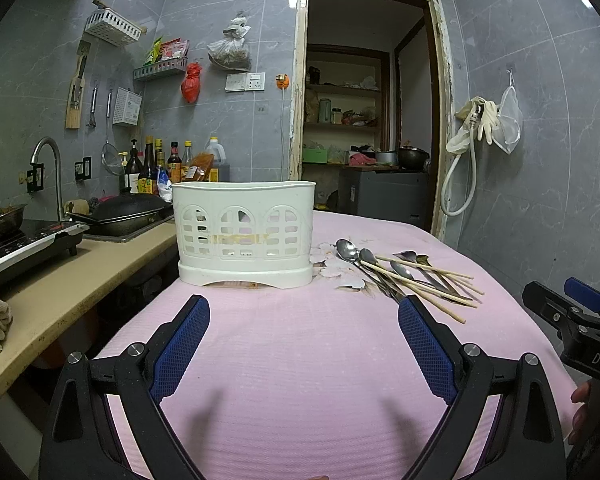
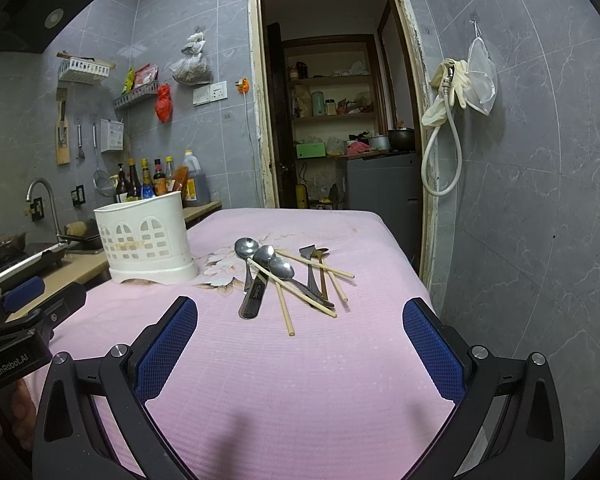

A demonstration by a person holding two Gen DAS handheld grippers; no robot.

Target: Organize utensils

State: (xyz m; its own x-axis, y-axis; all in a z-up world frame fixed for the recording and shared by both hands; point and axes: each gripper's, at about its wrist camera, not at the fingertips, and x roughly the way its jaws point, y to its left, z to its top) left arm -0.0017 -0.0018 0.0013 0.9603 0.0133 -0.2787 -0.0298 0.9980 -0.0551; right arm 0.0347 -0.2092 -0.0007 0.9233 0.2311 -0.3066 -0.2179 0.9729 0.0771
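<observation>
Spoons and chopsticks beside white caddy

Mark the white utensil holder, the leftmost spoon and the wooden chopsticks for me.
white utensil holder [image 1: 244, 236]: left wrist view, front wall.
leftmost spoon [image 2: 247, 248]: right wrist view, its bowl.
wooden chopsticks [image 2: 285, 312]: right wrist view, shaft of the nearest stick.

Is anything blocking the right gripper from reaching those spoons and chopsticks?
Nothing visible. The right gripper is open over bare pink cloth, with the utensil pile straight ahead.
</observation>
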